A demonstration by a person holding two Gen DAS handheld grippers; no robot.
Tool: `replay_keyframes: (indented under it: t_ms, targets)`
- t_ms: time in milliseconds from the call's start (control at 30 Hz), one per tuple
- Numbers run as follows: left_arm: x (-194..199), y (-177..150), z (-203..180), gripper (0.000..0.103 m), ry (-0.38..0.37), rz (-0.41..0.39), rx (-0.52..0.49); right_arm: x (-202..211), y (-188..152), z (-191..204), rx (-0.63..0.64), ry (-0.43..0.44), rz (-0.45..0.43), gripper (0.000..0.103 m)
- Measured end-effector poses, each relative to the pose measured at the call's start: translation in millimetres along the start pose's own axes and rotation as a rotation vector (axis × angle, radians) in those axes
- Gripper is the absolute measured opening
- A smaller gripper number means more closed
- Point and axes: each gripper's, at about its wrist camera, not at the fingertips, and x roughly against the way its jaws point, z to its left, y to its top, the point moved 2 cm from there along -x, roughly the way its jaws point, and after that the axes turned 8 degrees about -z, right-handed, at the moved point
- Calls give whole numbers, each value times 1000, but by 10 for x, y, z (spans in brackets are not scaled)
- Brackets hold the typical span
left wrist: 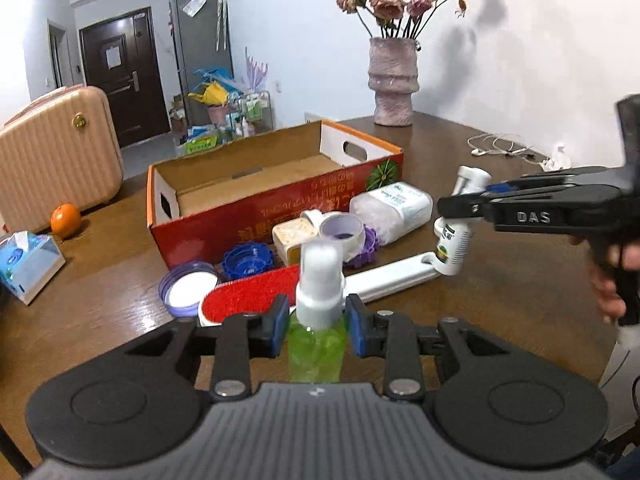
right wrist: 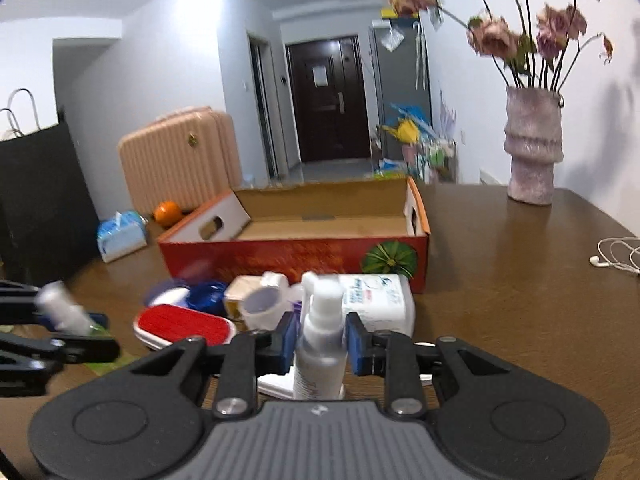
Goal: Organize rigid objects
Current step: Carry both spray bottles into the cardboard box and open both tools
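My left gripper (left wrist: 317, 322) is shut on a green spray bottle (left wrist: 316, 344) with a white cap, held above the table. My right gripper (right wrist: 321, 339) is shut on a white spray bottle (right wrist: 320, 356); it also shows in the left wrist view (left wrist: 454, 240), lifted at the right. An open red cardboard box (left wrist: 276, 200) stands behind a pile: a red lint brush (left wrist: 256, 294) with a white handle, a blue lid (left wrist: 247, 260), a purple-rimmed lid (left wrist: 188, 288), a cream jar (left wrist: 292, 236), a tape roll (left wrist: 342, 230) and a white container (left wrist: 394, 206).
A pink vase (left wrist: 394, 80) with dried flowers stands at the table's back. Earphone cables (left wrist: 504, 148) lie at the right. An orange (left wrist: 65, 220), a tissue pack (left wrist: 26, 264) and a pink suitcase (left wrist: 56, 156) are at the left. A black bag (right wrist: 36, 192) stands at far left.
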Motion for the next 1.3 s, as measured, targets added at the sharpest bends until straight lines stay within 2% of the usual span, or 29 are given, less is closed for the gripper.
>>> replay_keyframes:
  t_ms: [100,167,367,533,633,867,1000,1100,1167,1300]
  targets:
    - [-26,-48,-21,31,2,4,-5,95,-76,154,65,6,-34,19]
    - [-14,-71,-46,31,10,-11,-17,110,-166,222,87,24,-15,19]
    - [55,-144,-52,31,20,-23,-19,120,-232,248,96,19,6,19]
    - [15,-259,-4,32,35,14,7,98,-218,204,84,22,13,19]
    - [42,-303,15,32,34,8,16,99,-220,215,92,24,18,19]
    - [123,-287,111,31,60,-7,77,118,-147,145,63,21,29,18]
    - [195,-36,241,31,53,-62,109,110,-21,121,66,34,18,18]
    - [97,306,454,31,53,-84,129,22,183,83,66,51,-1,18]
    - [-99,580,631,31,77,-90,139,-110,392,18,69,51,-21,18]
    - [-769,1080,1095,31,156,-40,231,-581,911,-172,56,56,-55,18]
